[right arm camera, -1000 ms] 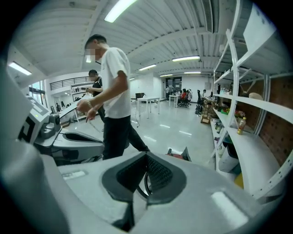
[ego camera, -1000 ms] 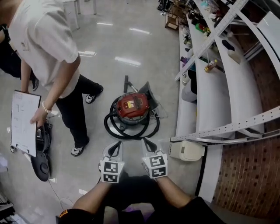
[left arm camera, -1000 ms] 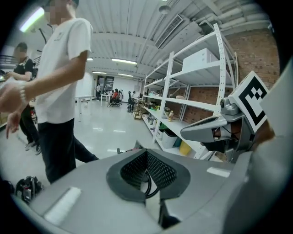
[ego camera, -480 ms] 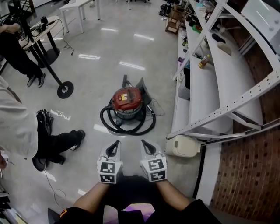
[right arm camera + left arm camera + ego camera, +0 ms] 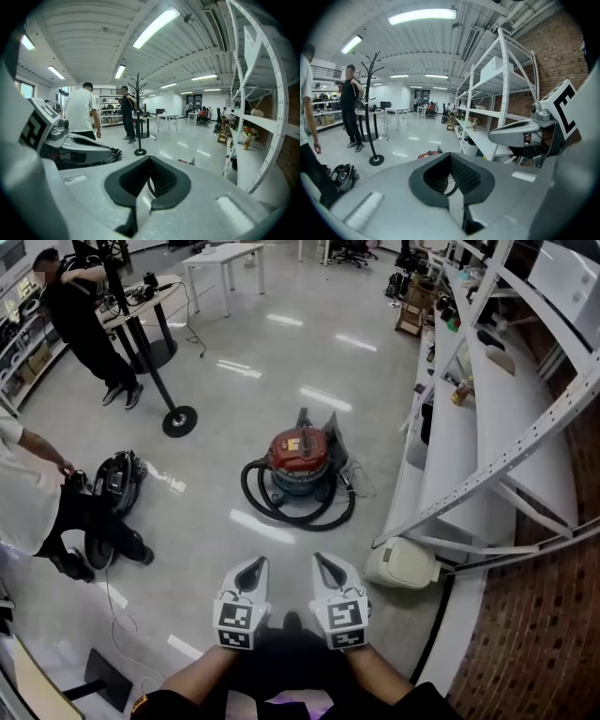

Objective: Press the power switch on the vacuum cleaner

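Left gripper (image 5: 251, 568) and right gripper (image 5: 324, 566) sit side by side, jaws together and empty, probably just carried: the vacuum cleaner (image 5: 298, 457) stands well apart at 12 o'clock.

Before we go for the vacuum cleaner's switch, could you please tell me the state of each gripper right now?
Left gripper: closed, holding nothing.
Right gripper: closed, holding nothing.
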Available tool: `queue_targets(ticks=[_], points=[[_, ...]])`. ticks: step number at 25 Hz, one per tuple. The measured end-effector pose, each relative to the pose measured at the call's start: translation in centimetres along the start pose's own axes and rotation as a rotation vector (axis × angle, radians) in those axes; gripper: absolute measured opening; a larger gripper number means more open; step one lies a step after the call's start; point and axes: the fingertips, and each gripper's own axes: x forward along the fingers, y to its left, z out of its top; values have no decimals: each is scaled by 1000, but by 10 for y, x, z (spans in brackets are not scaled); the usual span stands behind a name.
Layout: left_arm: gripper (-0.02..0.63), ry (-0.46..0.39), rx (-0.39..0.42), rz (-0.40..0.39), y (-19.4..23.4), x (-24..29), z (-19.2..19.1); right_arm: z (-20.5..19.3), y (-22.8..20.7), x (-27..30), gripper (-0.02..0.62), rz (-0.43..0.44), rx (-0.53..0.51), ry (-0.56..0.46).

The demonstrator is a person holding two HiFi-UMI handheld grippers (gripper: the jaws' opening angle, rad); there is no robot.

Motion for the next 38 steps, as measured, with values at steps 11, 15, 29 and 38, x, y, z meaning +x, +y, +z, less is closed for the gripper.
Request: queue_targets(ticks=[11,15,29,38], points=[[15,-86,-13,140,11,-83,7,3,64,-29,-8,134,-40,-30],[15,-105,-34,202,29,-112,-1,1,88,-32,-8,168,-72,-29],[15,-138,-56,220,79,-191,-32,3,175,-45,-8,171,-58,-54],[15,-151,-61,184,104,-216,-43,-4,216,-48,-8,157,-69,-30]])
